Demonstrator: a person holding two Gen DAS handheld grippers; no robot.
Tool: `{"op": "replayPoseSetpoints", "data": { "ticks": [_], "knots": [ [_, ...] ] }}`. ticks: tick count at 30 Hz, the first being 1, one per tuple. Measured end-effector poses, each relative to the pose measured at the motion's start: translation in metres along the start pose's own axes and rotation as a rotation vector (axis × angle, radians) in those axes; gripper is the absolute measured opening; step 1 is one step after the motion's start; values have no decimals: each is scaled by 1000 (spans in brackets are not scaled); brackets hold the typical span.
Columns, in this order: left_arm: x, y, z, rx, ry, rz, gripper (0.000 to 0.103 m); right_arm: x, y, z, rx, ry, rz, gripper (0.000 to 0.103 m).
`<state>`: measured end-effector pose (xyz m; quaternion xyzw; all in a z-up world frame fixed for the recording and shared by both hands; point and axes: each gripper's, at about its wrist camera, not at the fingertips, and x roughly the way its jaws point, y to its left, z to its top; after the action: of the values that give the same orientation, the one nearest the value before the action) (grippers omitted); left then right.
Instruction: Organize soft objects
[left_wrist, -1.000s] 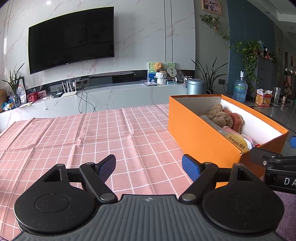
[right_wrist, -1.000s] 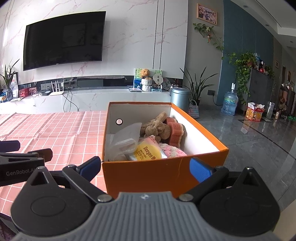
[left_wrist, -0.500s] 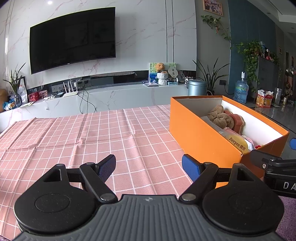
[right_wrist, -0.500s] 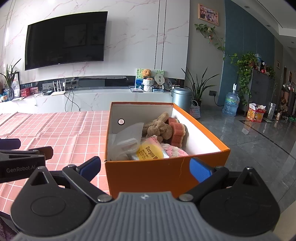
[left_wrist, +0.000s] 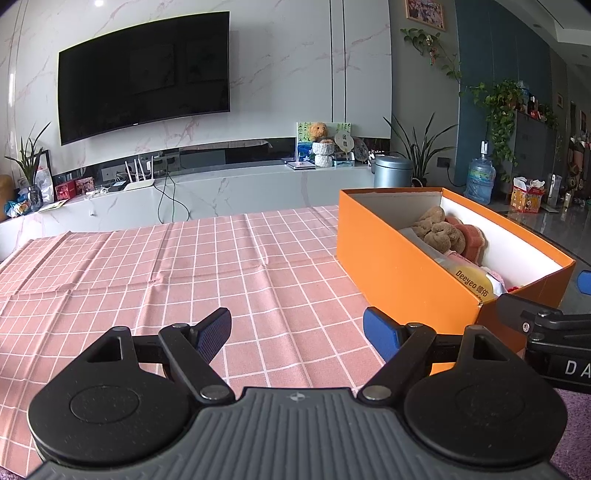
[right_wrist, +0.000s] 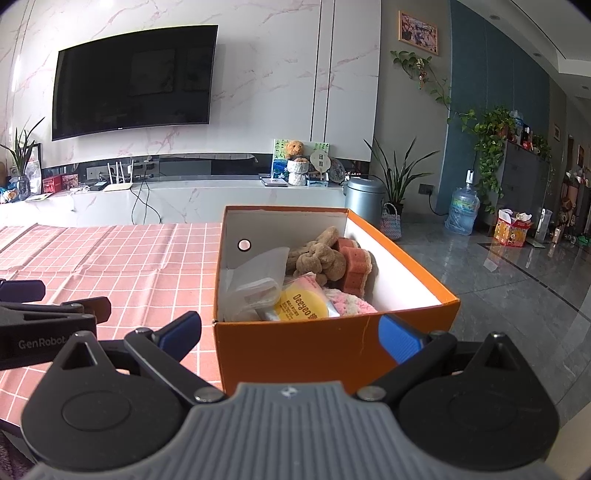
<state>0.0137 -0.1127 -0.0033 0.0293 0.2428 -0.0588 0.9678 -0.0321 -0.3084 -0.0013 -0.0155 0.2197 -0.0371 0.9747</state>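
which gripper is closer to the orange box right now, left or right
Right. The right gripper sits directly at the near end wall of the orange box, open jaws spanning it. The left gripper is open over the pink tablecloth, off the box's left side.

Home living room: wall television (left_wrist: 146, 74), houseplants (right_wrist: 397, 177).

A black television (left_wrist: 144, 75) hangs on the pale marble wall (right_wrist: 258, 66) above a long white console (left_wrist: 221, 184). To the right, a blue-grey wall (right_wrist: 495, 74) carries trailing plants (right_wrist: 487, 129); a water bottle (right_wrist: 461, 216) stands on the glossy grey floor (right_wrist: 498, 277)
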Motion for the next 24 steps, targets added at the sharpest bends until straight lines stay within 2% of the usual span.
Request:
{"op": "replayPoseSetpoints", "data": {
  "ticks": [24],
  "knots": [
    [0, 0, 0, 1, 0, 0, 95, -2, 1, 0, -6, 2, 5, 100]
  ]
}}
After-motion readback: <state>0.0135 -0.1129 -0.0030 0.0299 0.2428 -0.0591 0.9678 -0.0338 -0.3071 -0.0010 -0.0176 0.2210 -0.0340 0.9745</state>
